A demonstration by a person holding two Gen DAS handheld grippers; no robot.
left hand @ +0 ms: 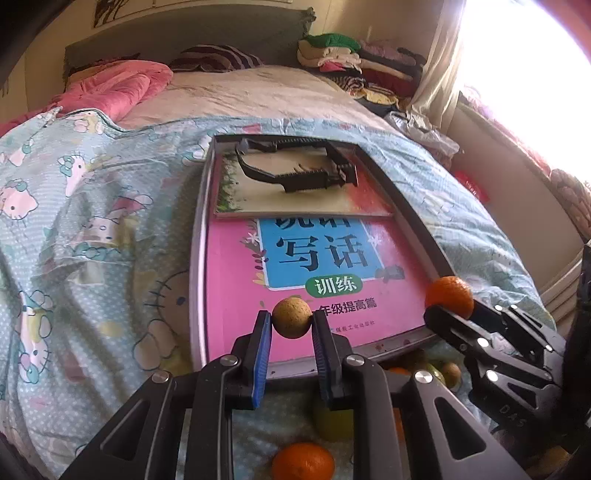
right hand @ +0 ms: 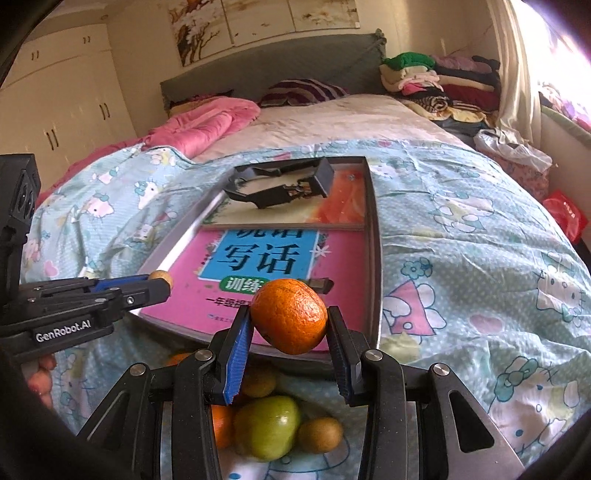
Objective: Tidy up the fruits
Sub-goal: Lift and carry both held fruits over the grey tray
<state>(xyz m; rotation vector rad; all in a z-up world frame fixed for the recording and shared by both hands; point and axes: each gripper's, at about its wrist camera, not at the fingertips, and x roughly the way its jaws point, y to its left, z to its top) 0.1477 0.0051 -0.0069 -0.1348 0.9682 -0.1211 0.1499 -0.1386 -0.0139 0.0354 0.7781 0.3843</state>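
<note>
Our left gripper [left hand: 291, 325] is clamped on a small brown fruit [left hand: 291, 317]. Our right gripper [right hand: 290, 330] squeezes an orange [right hand: 289, 315] over the tray's [right hand: 375, 258] near right corner.

Bed [right hand: 332, 118] with grey headboard [right hand: 273, 66], cream wardrobe [right hand: 55, 103] left, bright curtained window [left hand: 535, 74] right, wall pictures [right hand: 258, 22]

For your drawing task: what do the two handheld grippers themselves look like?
Both the left gripper and right gripper are black, angular frames with silver round bolts and ridged blue pads lining the jaws. White "GenRobot.AI" lettering marks the left one's side. No cables or sleeves are visible.
</note>
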